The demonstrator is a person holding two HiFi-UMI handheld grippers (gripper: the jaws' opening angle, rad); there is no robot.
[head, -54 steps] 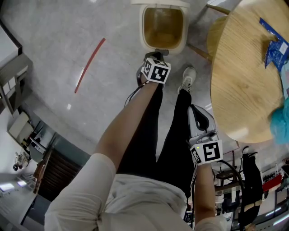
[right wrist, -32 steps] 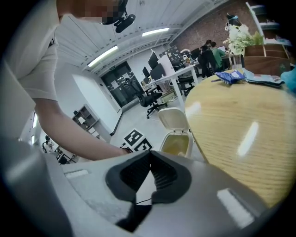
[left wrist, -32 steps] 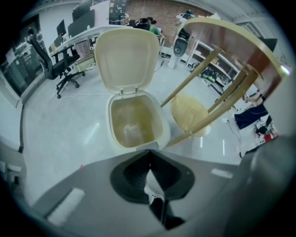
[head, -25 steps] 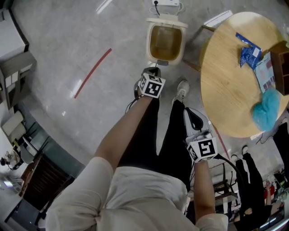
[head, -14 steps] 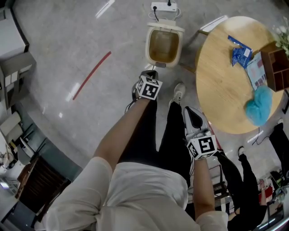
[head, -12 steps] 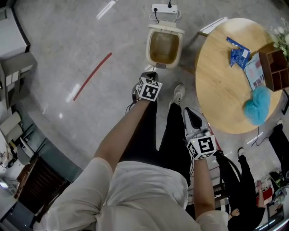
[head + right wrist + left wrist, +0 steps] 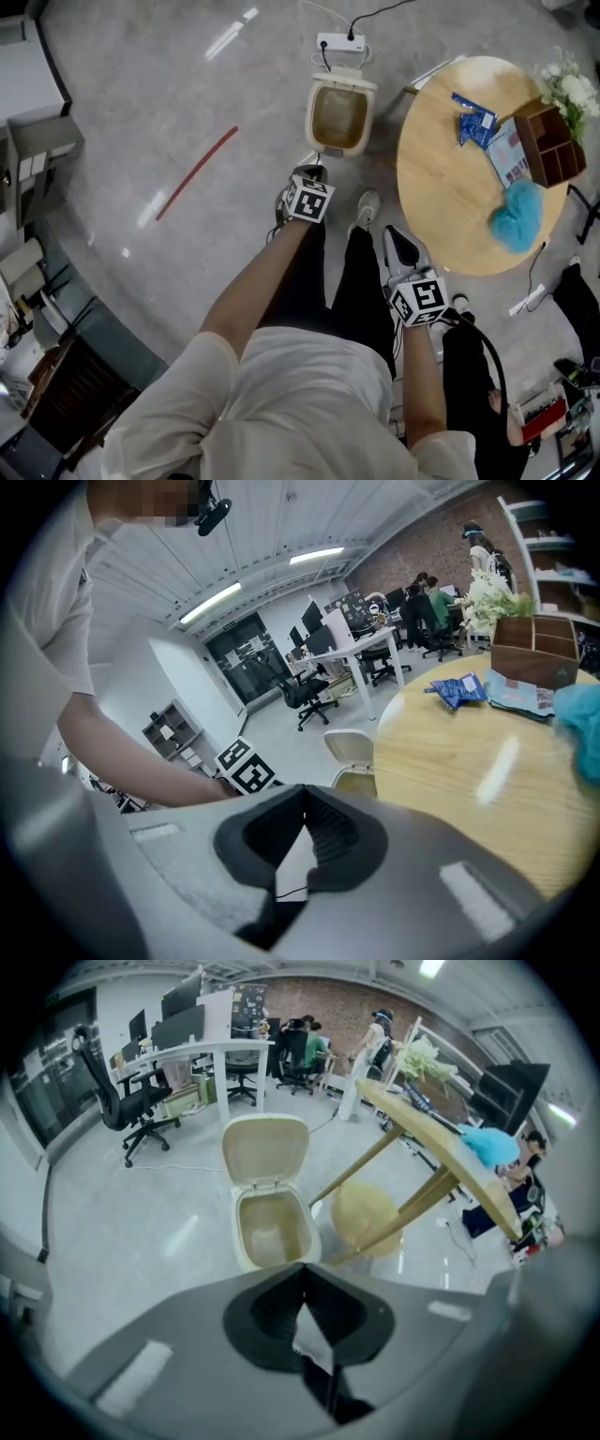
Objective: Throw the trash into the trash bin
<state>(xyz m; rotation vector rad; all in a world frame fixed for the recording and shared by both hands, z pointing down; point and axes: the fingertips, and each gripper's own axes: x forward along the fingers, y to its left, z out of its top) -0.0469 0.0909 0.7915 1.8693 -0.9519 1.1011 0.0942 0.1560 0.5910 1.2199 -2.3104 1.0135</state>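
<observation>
- Grey floor (image 7: 141, 112) fills the head view; bin (image 7: 339, 117) sits top middle, lid up.
- Now left claw (image 7: 309, 172) and right claw (image 7: 396, 236) are shut tight, holding nothing.
- Both have come up from the bin.
- Blue wrapper (image 7: 472, 117) waits on table (image 7: 441, 206), upper right; I think it goes next.

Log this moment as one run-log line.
left gripper: shut, empty | right gripper: shut, empty | trash bin: lid open, on floor | blue wrapper: on round table
</observation>
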